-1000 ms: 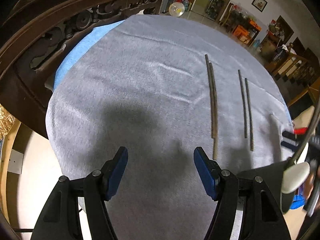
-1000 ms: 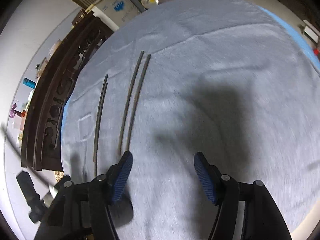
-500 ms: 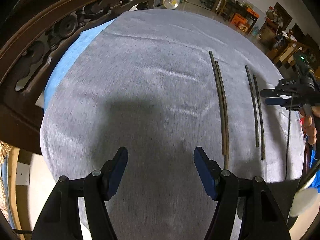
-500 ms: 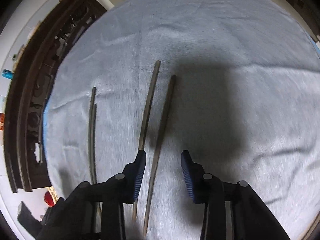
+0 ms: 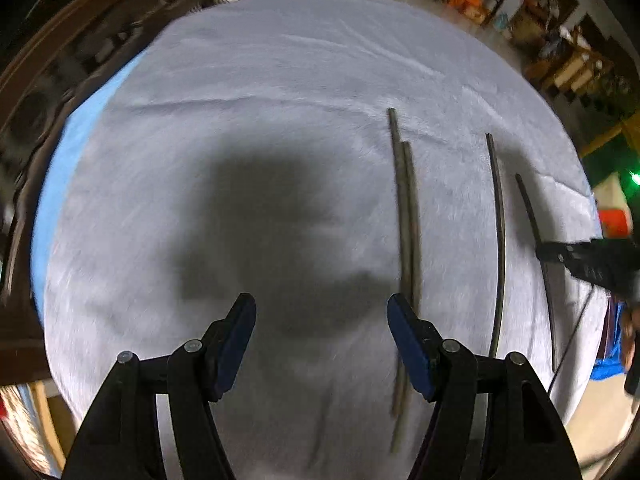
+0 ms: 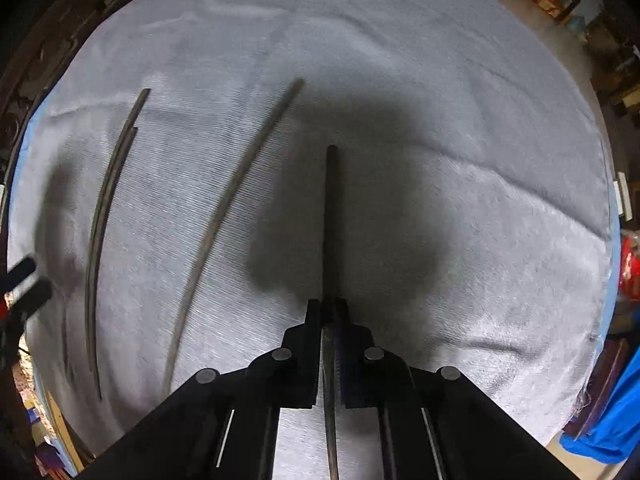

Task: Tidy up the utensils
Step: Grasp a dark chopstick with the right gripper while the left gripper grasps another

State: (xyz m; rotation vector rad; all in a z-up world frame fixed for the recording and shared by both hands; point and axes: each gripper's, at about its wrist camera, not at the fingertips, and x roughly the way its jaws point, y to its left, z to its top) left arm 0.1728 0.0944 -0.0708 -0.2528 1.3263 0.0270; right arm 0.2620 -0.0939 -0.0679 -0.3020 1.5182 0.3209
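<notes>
Several dark chopsticks lie on a grey cloth (image 5: 280, 100). In the left wrist view one pair (image 5: 408, 220) lies side by side just right of my open, empty left gripper (image 5: 322, 336); two more single sticks (image 5: 500, 240) lie further right. My right gripper (image 6: 330, 312) is shut on one chopstick (image 6: 330, 220), which points straight ahead. In the right wrist view its former mate (image 6: 224, 216) lies to the left, and the pair (image 6: 104, 216) lies further left. The right gripper also shows at the right edge of the left wrist view (image 5: 592, 260).
The grey cloth (image 6: 480, 160) covers a round table with a blue layer (image 5: 60, 160) underneath. A dark carved wooden chair back (image 5: 48, 80) stands at the left edge. Room clutter and furniture (image 5: 560, 20) lie beyond the far edge.
My right gripper has moved down over the rightmost chopstick and shut on it. The left gripper has drifted closer to the cloth and stayed open.
</notes>
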